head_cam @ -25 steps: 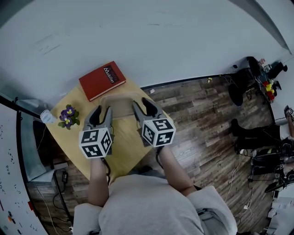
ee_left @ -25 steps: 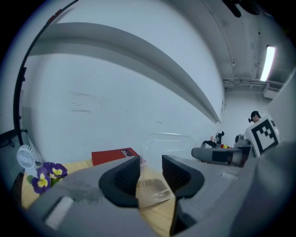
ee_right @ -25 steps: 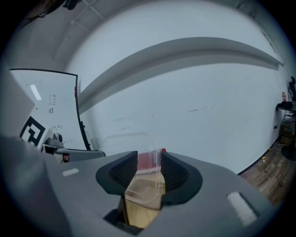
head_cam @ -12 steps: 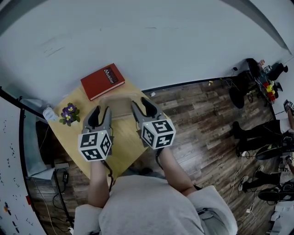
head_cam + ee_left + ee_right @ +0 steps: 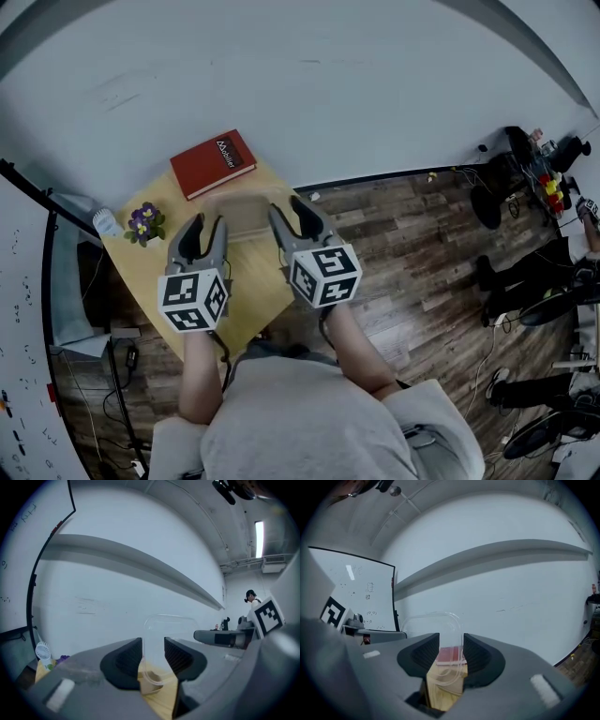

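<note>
Tub hold: both claws clenched on one clear plastic tub, one at each end.

My left claw [image 5: 204,228] and right claw [image 5: 291,214] pinch opposite walls of the clear plastic tub [image 5: 246,217], which sits on the near side of the red book [image 5: 214,164], above the wooden table [image 5: 248,292]. I judge it light, thin, springy and slick: too hard a squeeze would buckle a wall and too soft would let it slide, so the stiffer rim is the place to hold. The head view gives the layout, with the flowers [image 5: 143,223] left of the book. Only my left gripper view shows the small white fan [image 5: 42,651], and only my right gripper view shows the book through the tub.
</note>
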The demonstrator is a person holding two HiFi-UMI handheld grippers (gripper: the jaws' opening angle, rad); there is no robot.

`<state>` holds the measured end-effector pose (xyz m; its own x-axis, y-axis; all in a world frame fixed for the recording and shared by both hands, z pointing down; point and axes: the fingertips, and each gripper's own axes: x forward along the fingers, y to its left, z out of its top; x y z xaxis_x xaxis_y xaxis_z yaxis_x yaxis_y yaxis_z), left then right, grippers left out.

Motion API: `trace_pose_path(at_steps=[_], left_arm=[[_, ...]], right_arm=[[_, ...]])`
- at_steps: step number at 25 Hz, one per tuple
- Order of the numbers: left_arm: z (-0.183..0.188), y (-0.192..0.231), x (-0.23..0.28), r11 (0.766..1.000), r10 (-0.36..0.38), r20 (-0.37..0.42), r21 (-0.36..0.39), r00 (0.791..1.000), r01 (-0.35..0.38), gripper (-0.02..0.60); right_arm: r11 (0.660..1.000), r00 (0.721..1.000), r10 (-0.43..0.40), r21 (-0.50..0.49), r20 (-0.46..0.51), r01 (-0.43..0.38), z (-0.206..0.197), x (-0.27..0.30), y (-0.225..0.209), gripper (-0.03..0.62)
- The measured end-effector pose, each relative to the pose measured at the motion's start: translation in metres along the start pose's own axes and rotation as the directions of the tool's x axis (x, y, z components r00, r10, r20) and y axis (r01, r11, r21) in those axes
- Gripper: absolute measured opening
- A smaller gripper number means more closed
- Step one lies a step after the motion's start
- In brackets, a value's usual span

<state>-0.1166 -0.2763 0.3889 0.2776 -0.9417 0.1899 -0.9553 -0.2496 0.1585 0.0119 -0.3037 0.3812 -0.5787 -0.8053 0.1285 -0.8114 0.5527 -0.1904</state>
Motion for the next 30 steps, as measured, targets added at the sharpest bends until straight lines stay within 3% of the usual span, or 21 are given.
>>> trace_pose_path(at_steps=[30], left_arm=[[0.04, -0.07, -0.06, 0.995, -0.017, 0.156, 0.096, 0.988, 0.002, 0.147]], right_arm=[[0.991, 0.988, 0.024, -0.135, 0.15, -0.004, 0.05, -0.085, 0.011, 0.156]])
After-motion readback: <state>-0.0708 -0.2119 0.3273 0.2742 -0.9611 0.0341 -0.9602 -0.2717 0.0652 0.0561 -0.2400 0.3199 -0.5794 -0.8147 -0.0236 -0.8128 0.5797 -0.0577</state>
